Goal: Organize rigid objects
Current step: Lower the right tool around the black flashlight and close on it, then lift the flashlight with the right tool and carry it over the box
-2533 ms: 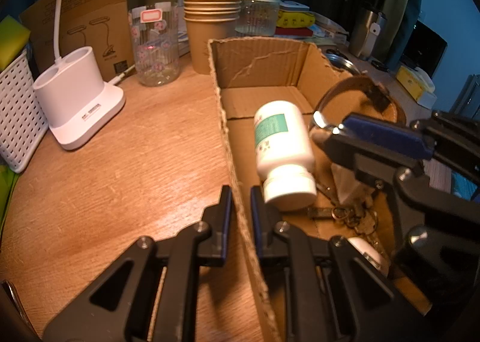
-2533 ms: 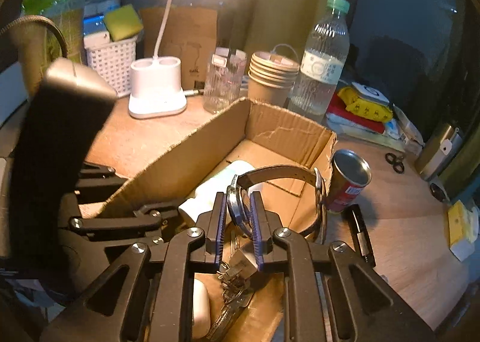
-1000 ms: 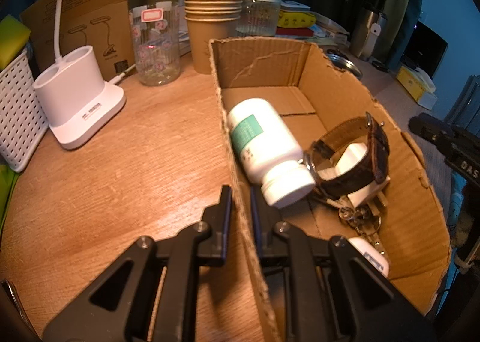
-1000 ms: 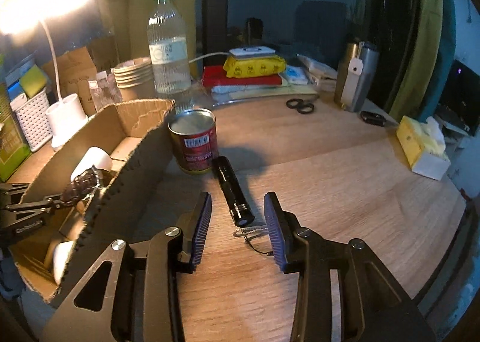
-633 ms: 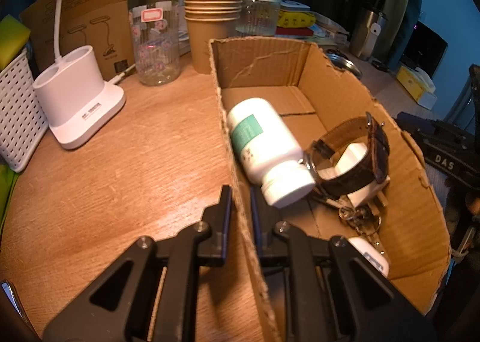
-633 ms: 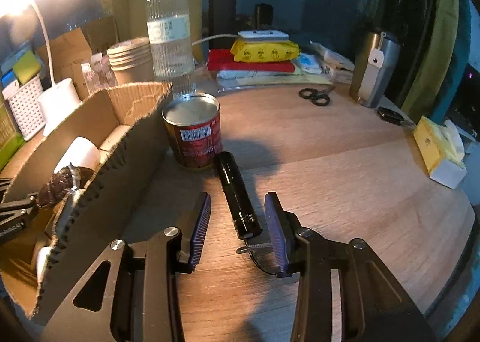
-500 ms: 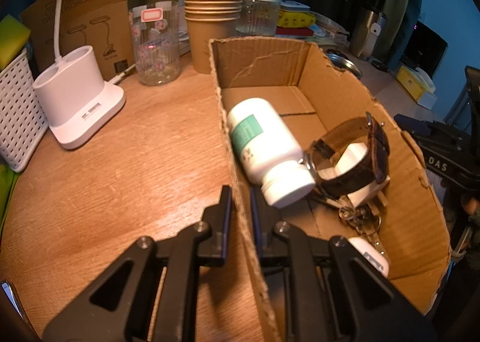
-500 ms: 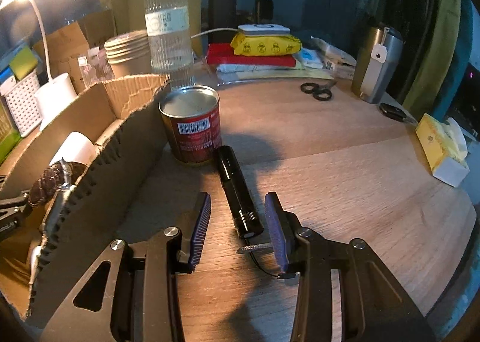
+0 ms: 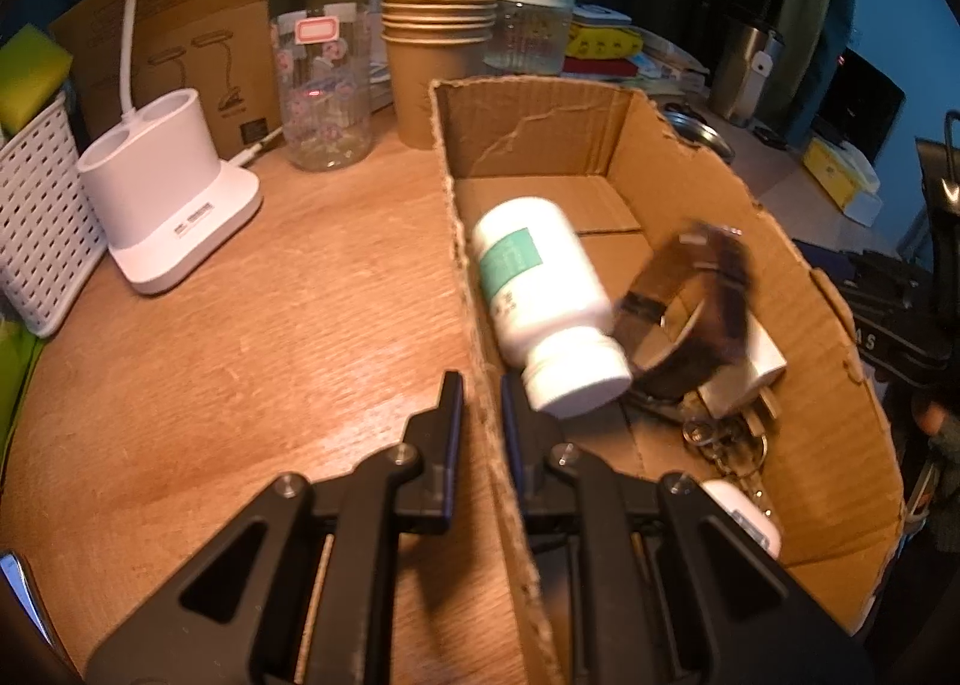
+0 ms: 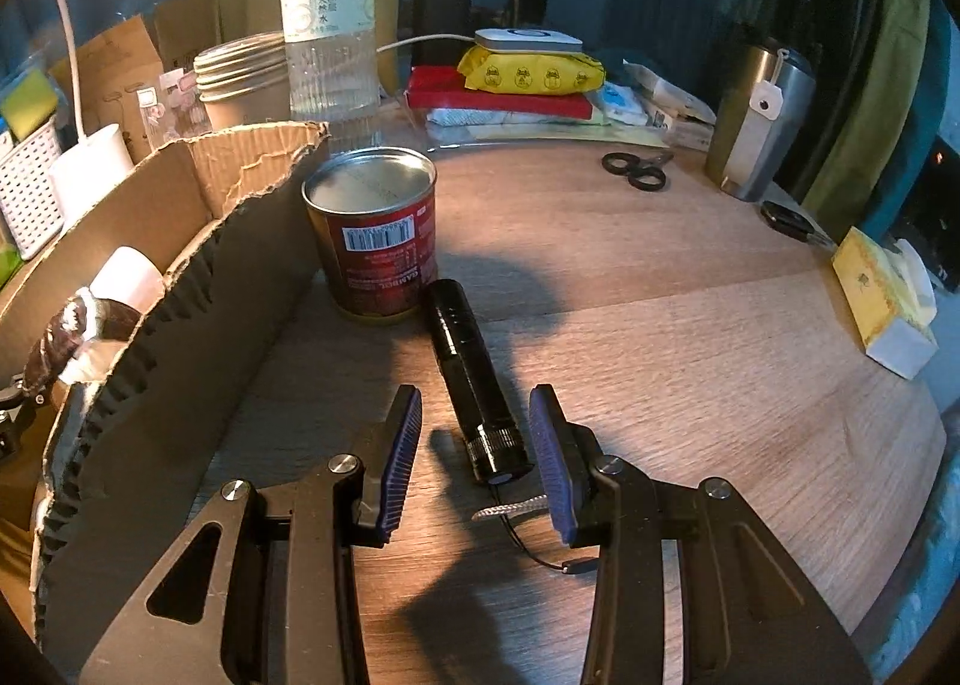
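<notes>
Left gripper (image 9: 480, 403) clamped on box (image 9: 480, 325) wall; bottle (image 9: 543, 295), watch (image 9: 696, 301), keys (image 9: 720, 439) inside. Right gripper (image 10: 474, 439) open, straddling flashlight (image 10: 474, 379) on table (image 10: 690, 361), pads not touching. Can (image 10: 375, 235) touches its far end, box wall just left.

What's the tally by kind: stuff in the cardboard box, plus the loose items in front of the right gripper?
Pill bottle, in the cardboard box: 1
Wristwatch, in box: 1
Key bunch, in box: 1
Small white items, in box, kind unclear: 2
Flashlight, on desk: 1
Can, on desk: 1
Total: 7
</notes>
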